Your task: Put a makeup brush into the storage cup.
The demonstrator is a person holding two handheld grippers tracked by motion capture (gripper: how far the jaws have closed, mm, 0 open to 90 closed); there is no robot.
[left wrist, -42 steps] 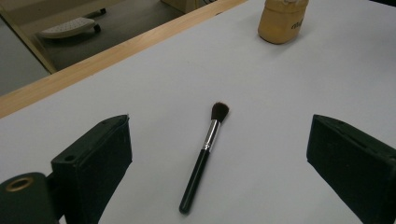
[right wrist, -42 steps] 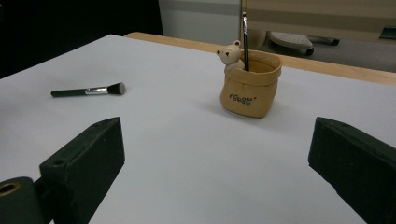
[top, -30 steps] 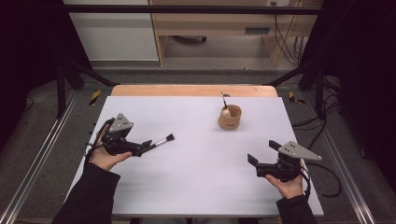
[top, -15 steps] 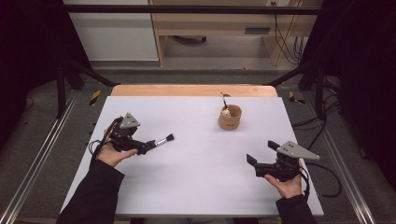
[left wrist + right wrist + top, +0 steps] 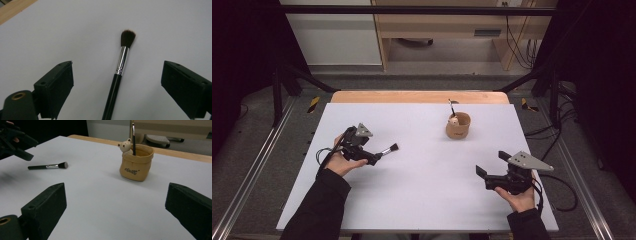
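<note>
Lying flat on the white worktop (image 5: 422, 200), a slim makeup brush with black handle, silver ferrule and dark bristle tuft (image 5: 119, 72) is framed between the jaws of the left hand-held gripper (image 5: 117, 87). Those jaws stand spread, having just been closing a little, with the handle between them but untouched by either pad. The brush is judged light and stiff along the handle, soft at the tuft, and likely to roll or slip on its glossy round shaft. A hold is best taken on the black handle just behind the ferrule, never on the bristles. The right hand-held gripper (image 5: 488, 175) is held spread and empty; ahead of it stands a tan bear-trimmed pouch-shaped holder (image 5: 136, 162).
</note>
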